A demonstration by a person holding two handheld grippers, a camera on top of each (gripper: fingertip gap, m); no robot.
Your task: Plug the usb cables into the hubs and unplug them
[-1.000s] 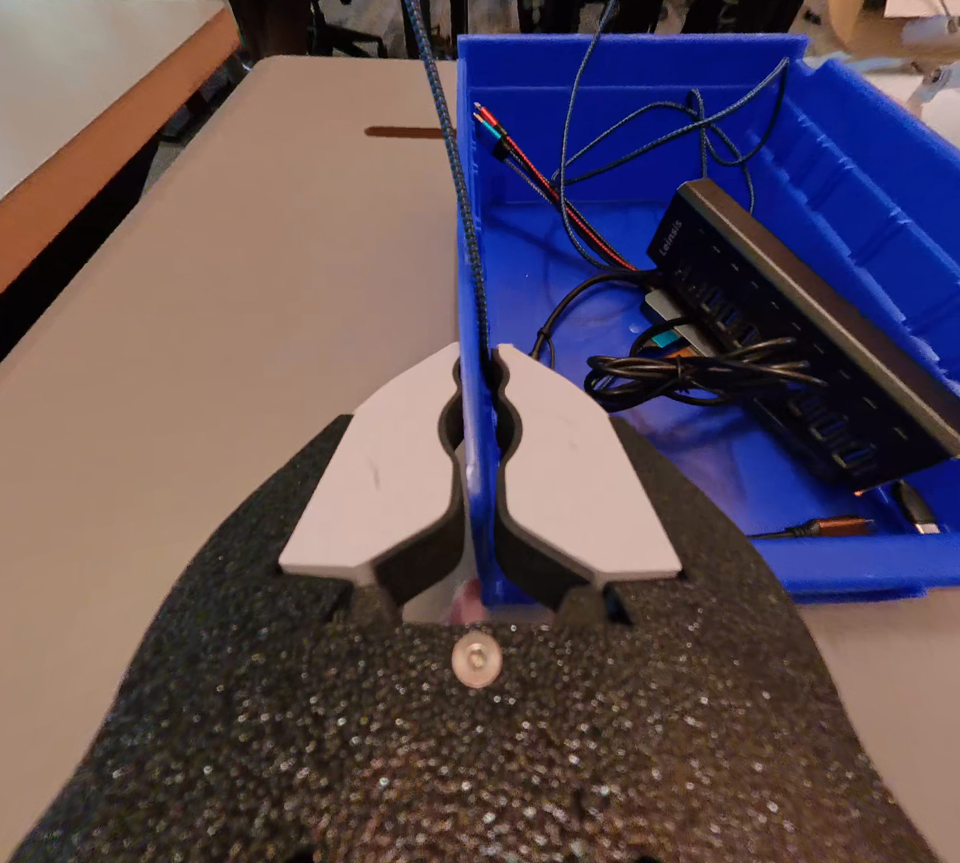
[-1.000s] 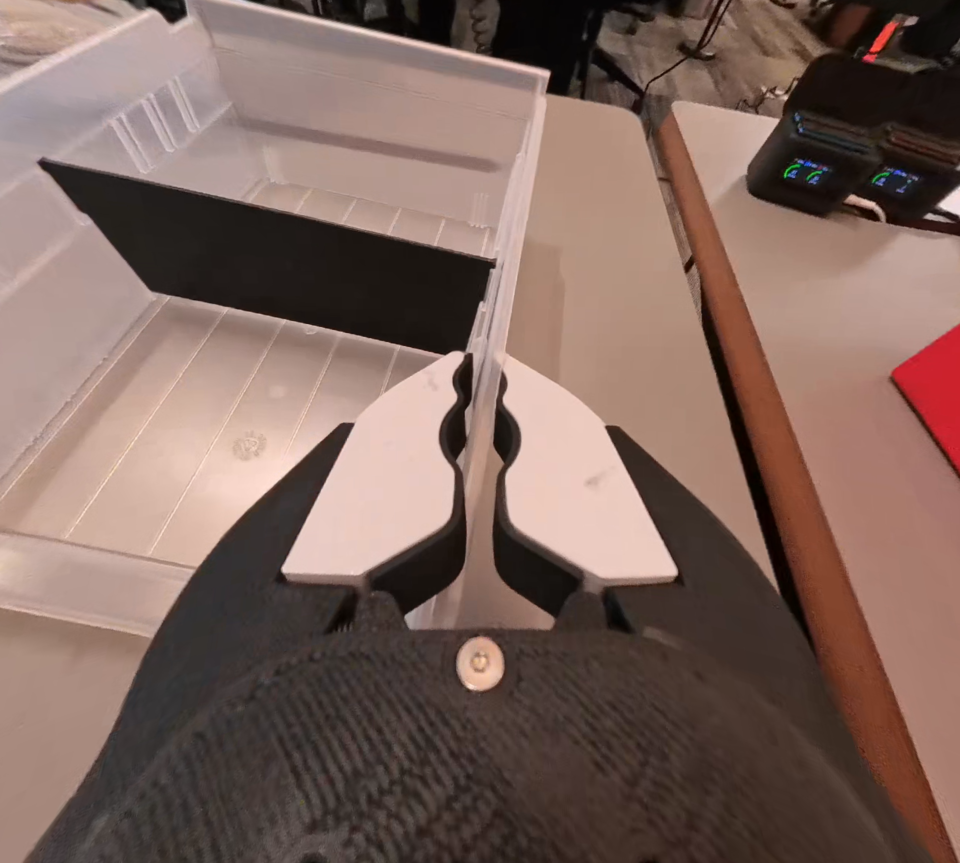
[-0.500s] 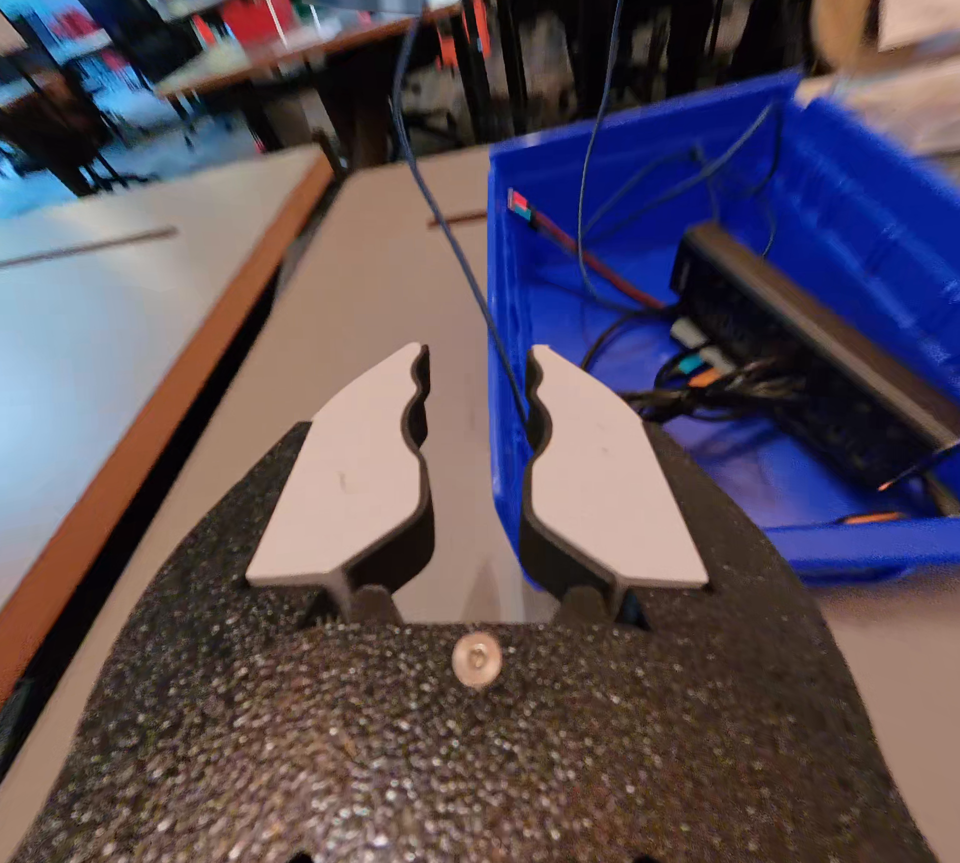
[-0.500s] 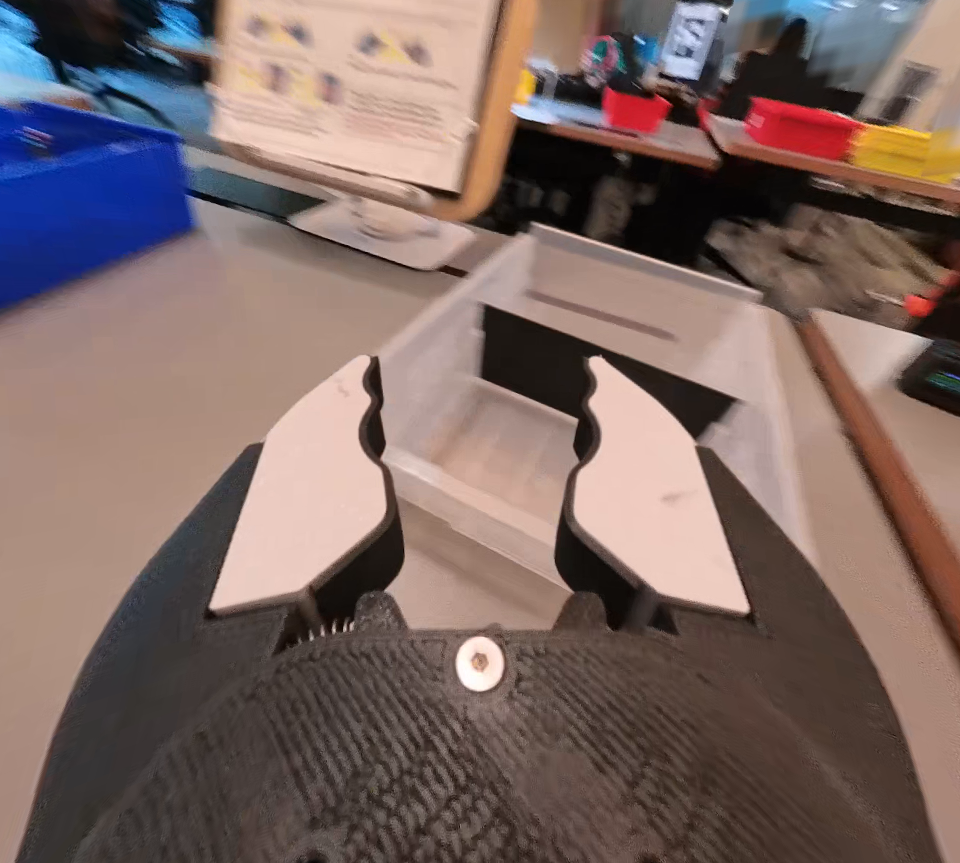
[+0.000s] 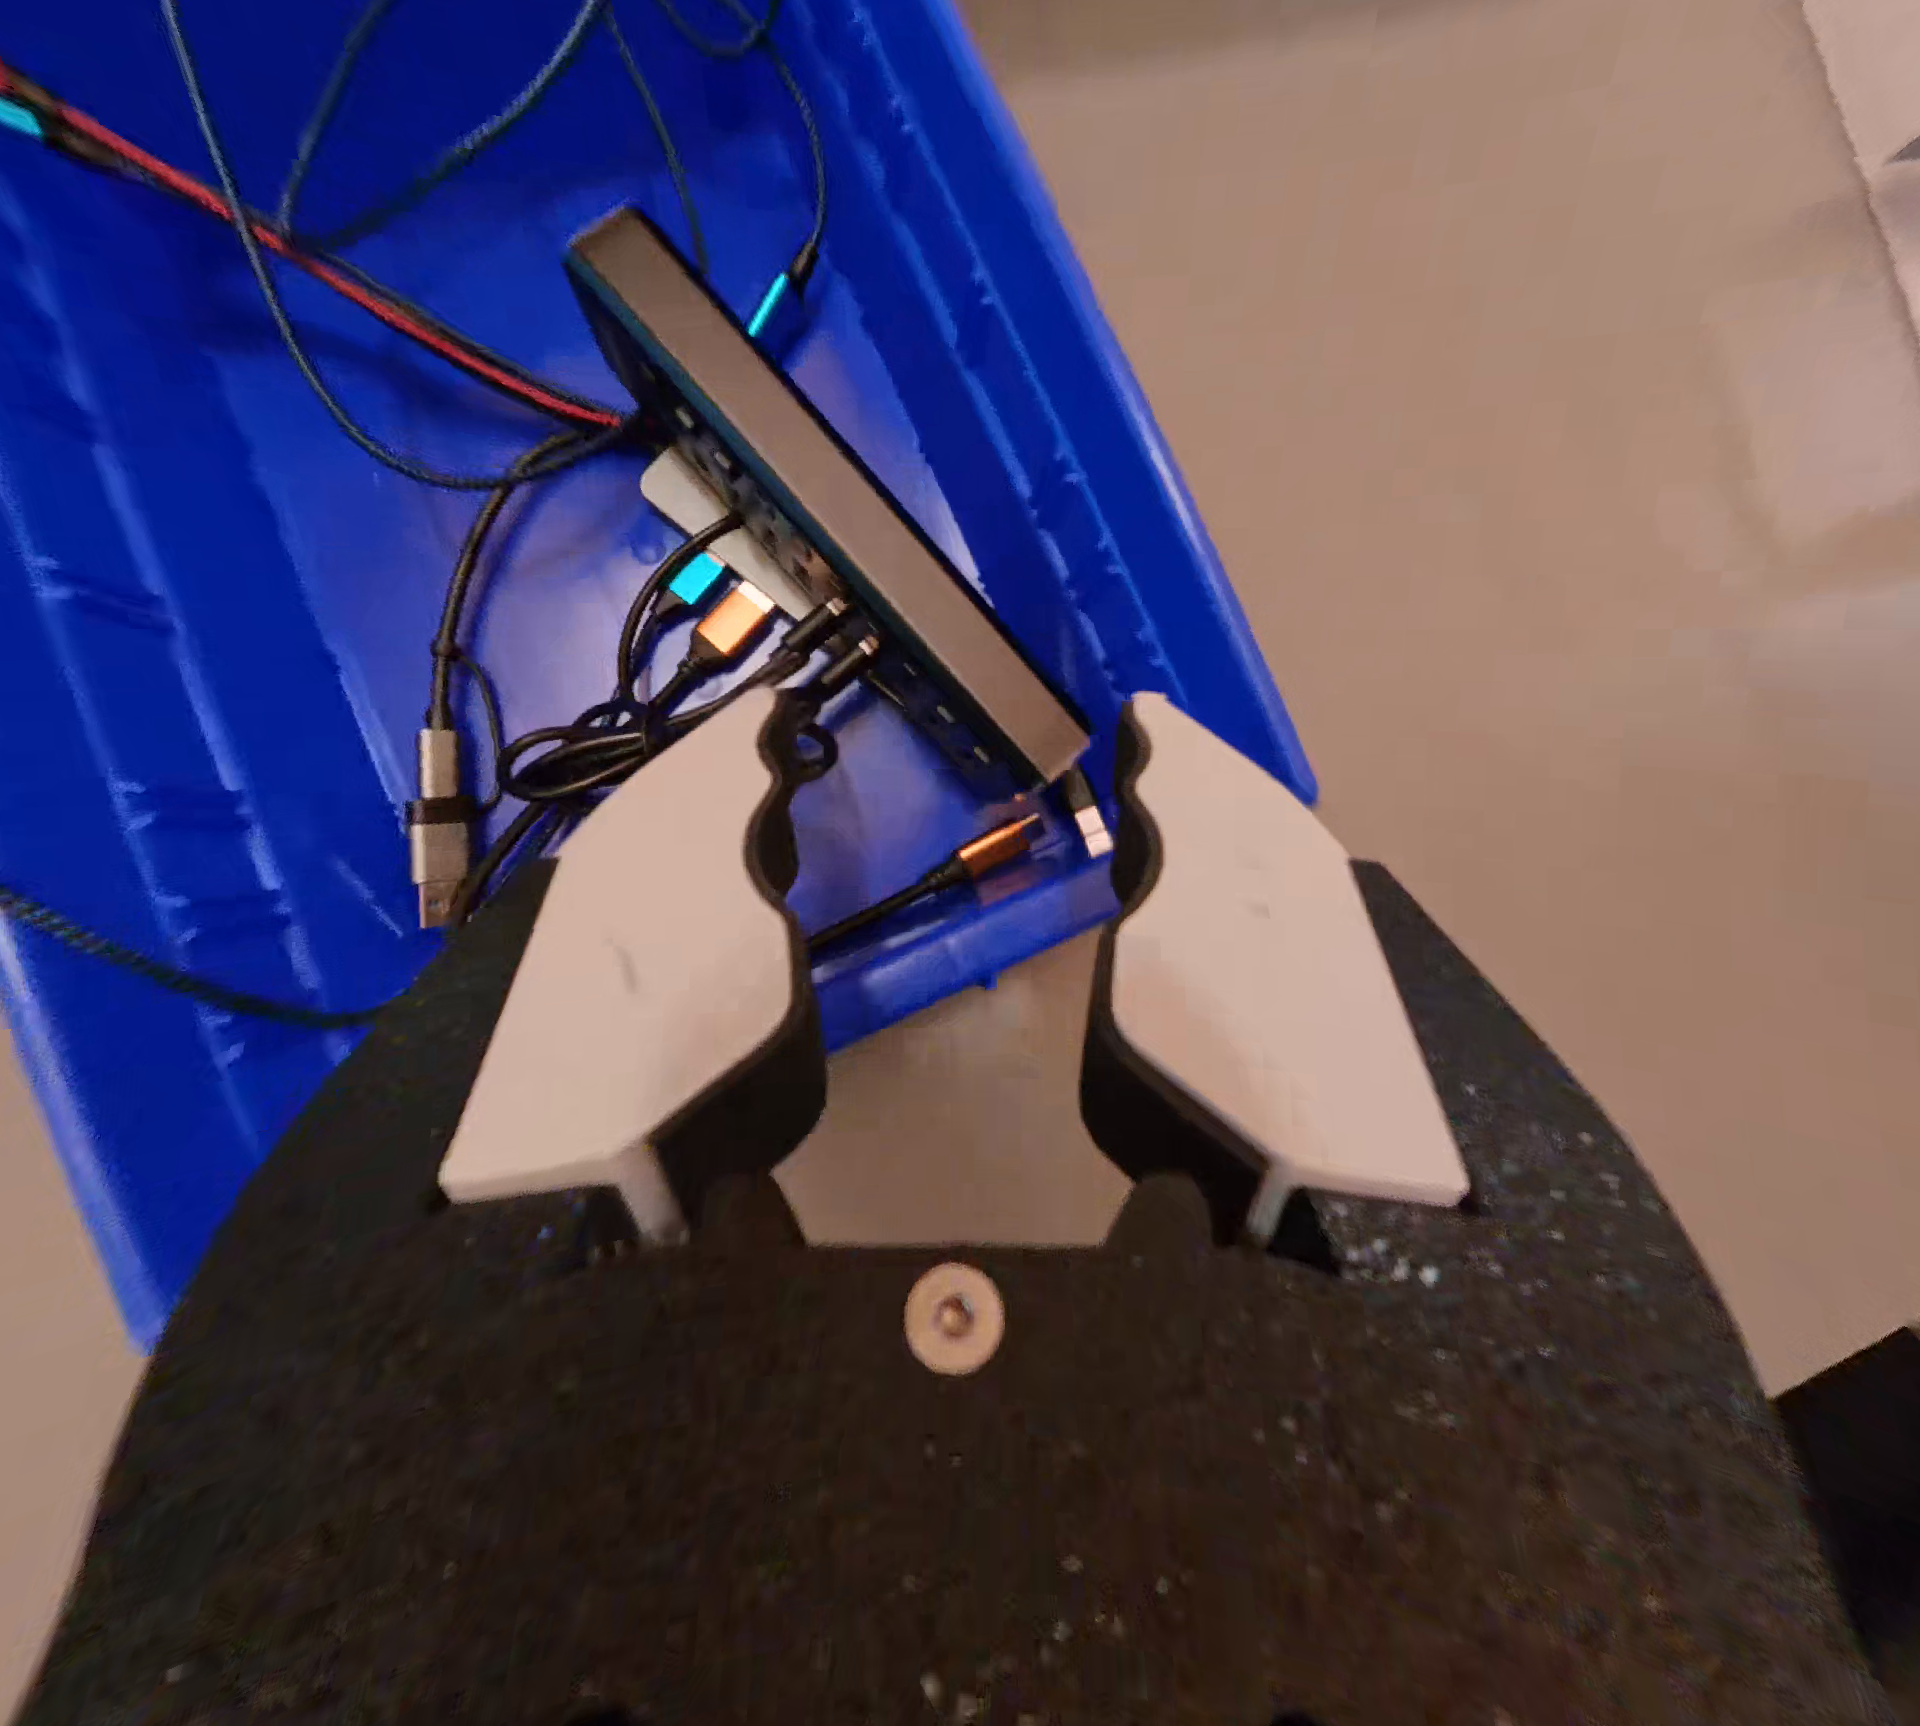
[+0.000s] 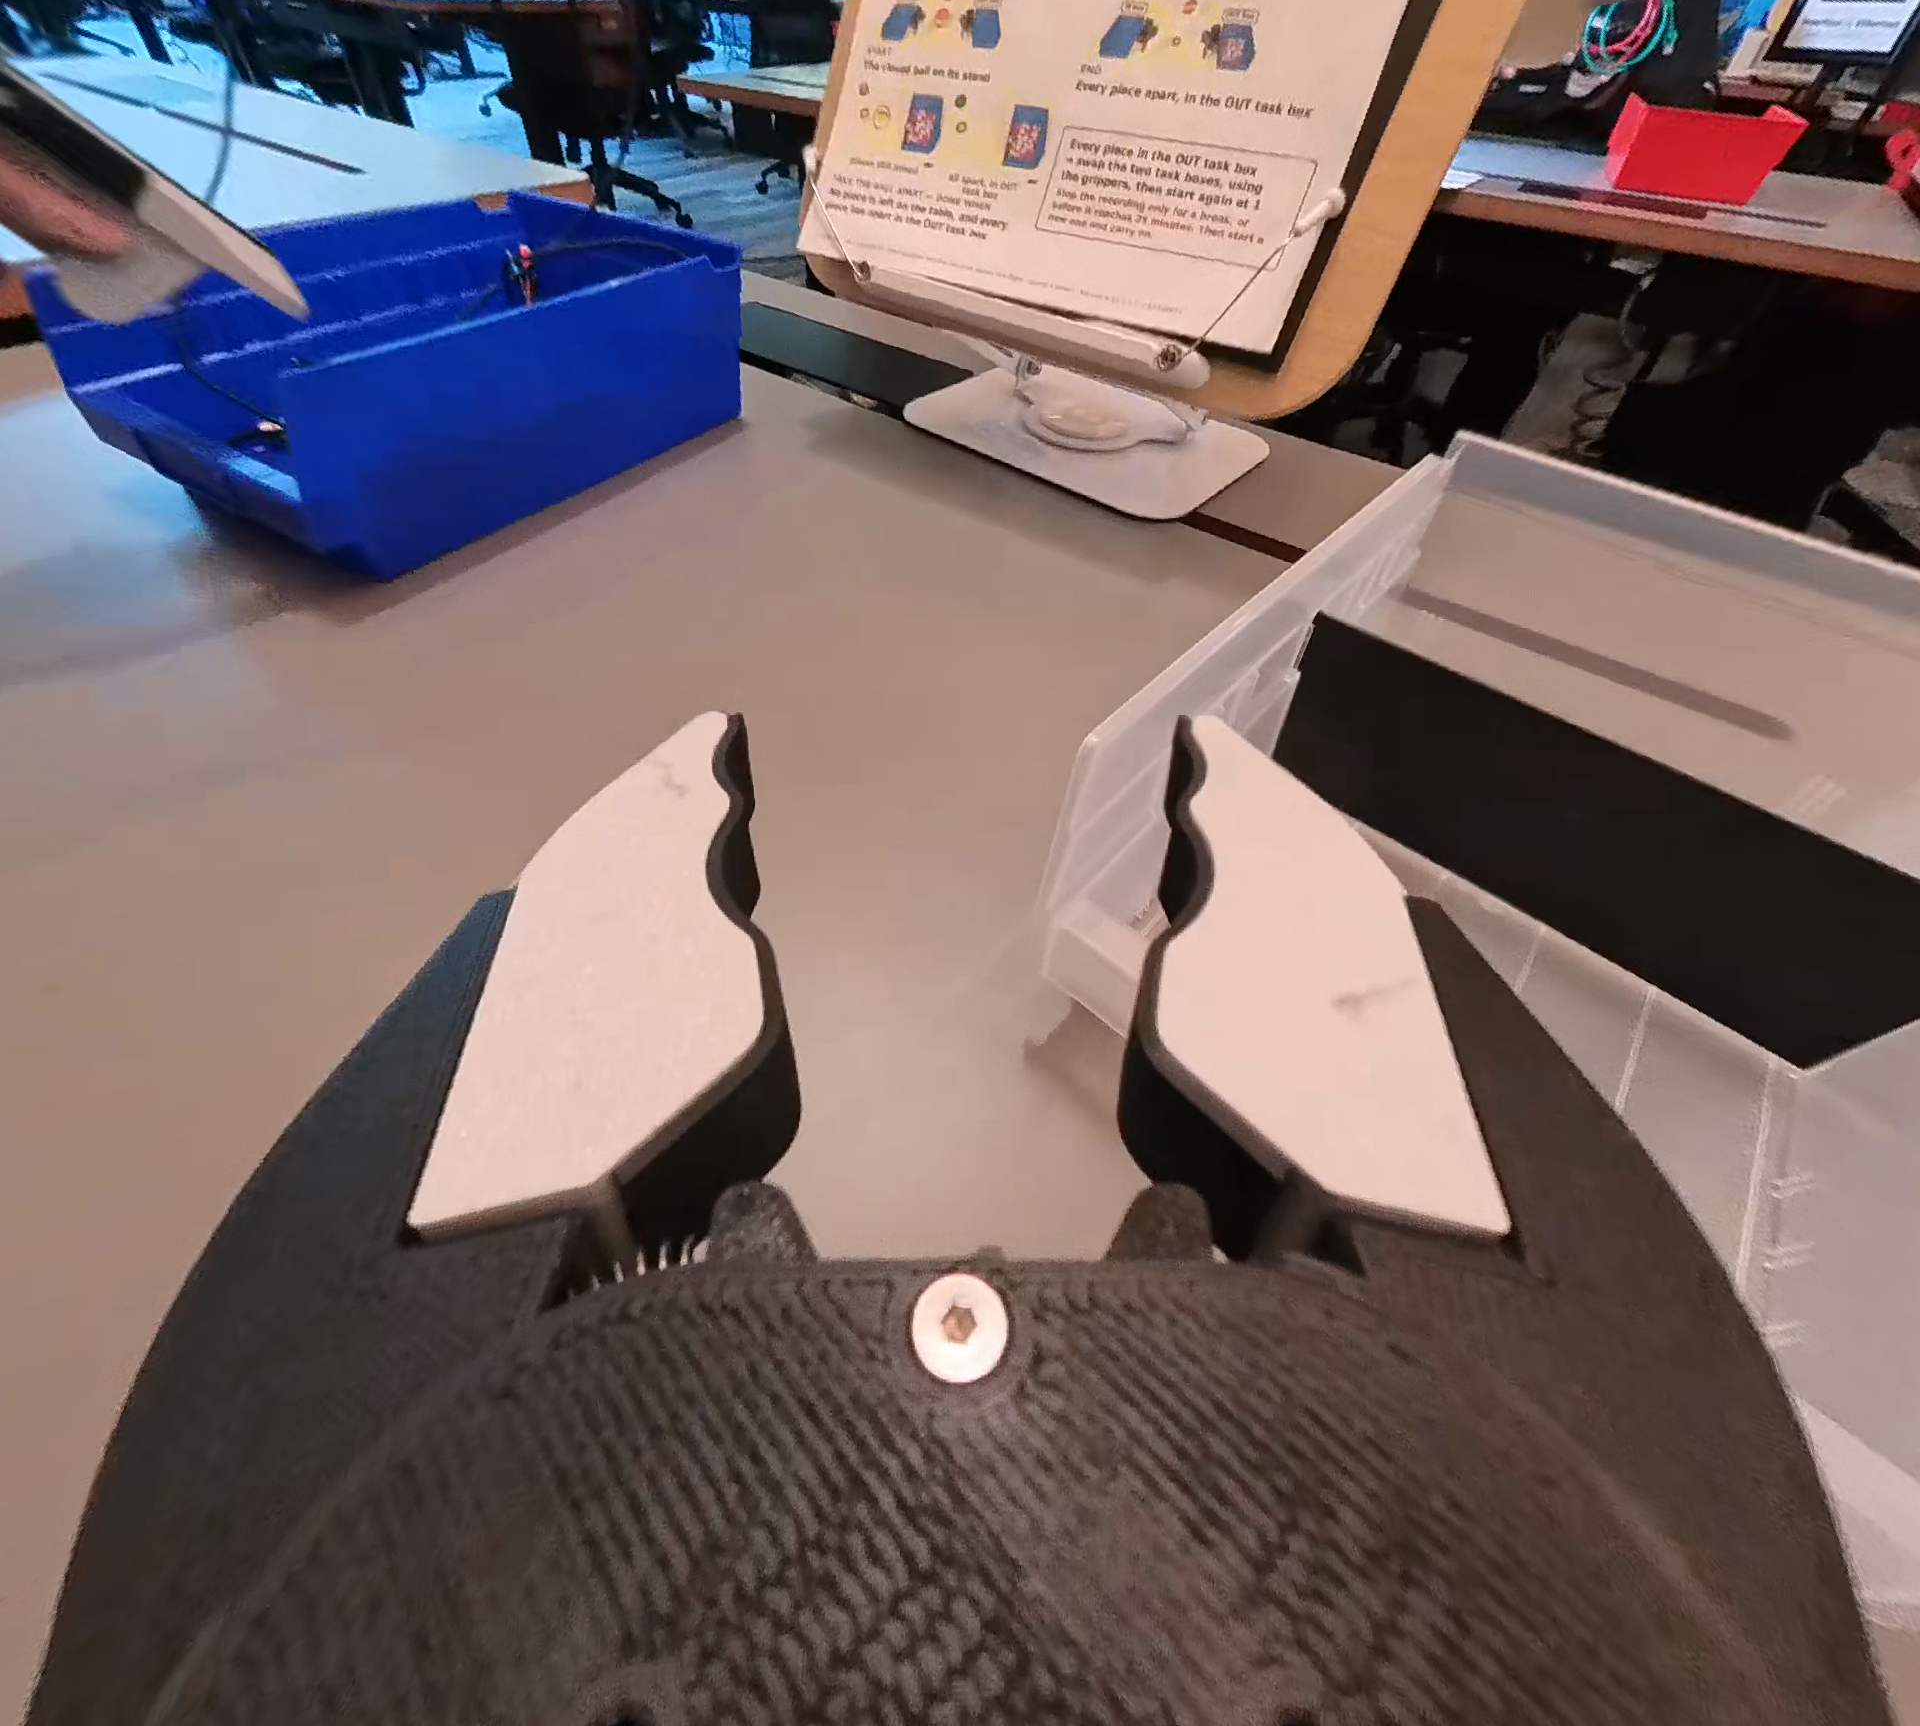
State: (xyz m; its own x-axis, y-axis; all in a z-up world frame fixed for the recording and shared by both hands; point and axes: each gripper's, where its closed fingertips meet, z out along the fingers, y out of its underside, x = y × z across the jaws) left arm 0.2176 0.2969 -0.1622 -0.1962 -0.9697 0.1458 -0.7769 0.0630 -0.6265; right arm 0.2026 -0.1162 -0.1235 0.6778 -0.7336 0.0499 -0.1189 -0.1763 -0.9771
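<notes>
The hub (image 5: 831, 492), a long dark bar, leans on edge against the right wall of the blue bin (image 5: 1039, 326), running from 11 o'clock down to 5 o'clock in the left wrist view, with a smaller grey hub (image 5: 691, 502) partly under it. It looks rigid and light, likely to slide or tip when a plug is pushed, so it probably wants bracing at its long sides. The cables (image 5: 312, 222) are thin, limp and tangled; the sound hold is the stiff metal plug, such as the copper plug (image 5: 997, 850) lying loose at the bin's near corner, or the orange one (image 5: 732, 616) by the ports. The left gripper (image 5: 951, 741) hovers over that near corner, tilted down into the bin, fingers spread and empty. The right gripper (image 6: 956, 741) sits low and level above the table (image 6: 520, 741), jaws wide apart, holding nothing, the clear bin (image 6: 1558, 845) at its 2 o'clock and the blue bin well off at 10 o'clock.
</notes>
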